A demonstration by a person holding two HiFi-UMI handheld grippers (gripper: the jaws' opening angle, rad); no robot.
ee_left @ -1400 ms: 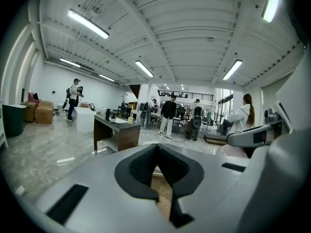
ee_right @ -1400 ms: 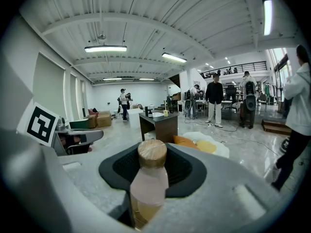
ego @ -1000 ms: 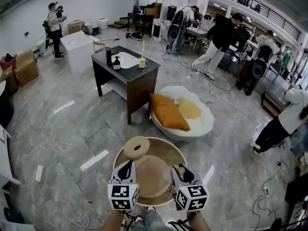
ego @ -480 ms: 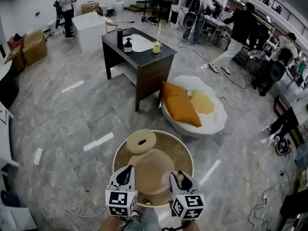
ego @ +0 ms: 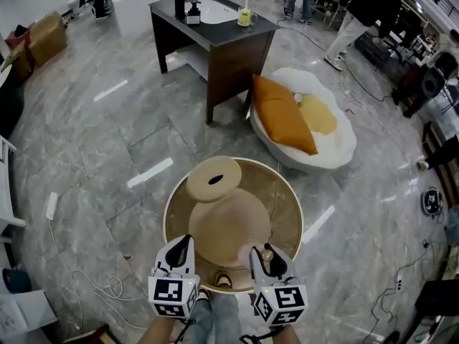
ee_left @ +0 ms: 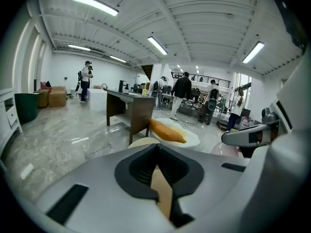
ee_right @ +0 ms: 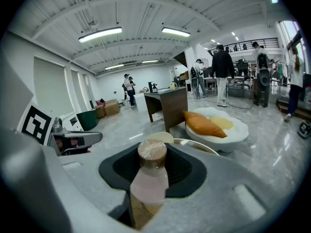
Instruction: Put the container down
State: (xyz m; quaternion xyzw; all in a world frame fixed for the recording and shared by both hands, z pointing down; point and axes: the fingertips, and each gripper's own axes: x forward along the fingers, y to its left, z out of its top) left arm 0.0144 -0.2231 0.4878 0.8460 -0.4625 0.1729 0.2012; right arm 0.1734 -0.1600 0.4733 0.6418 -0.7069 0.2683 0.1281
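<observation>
Left gripper (ego: 180, 245), pinching the near rim (ee_left: 163, 194) of the round tan container (ego: 233, 224) ahead, and right gripper (ego: 266, 254), clamped on its cork-topped knob (ee_right: 151, 154), have both sunk floorward; set-down looks close.

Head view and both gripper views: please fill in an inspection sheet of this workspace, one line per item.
Surface: glossy grey marble floor; whether the container rests on it cannot be told.
Job's things: round white-rimmed container holding a tan dome and a holed disc.
Clutter: nothing seen.
Grippers: left gripper shut on the container's near rim; right gripper shut on a pink brown-topped piece.
Cables: white power strip and loose cable on the floor, left.
Surroundings: dark desk, white cushion with orange pillow, people beyond.
</observation>
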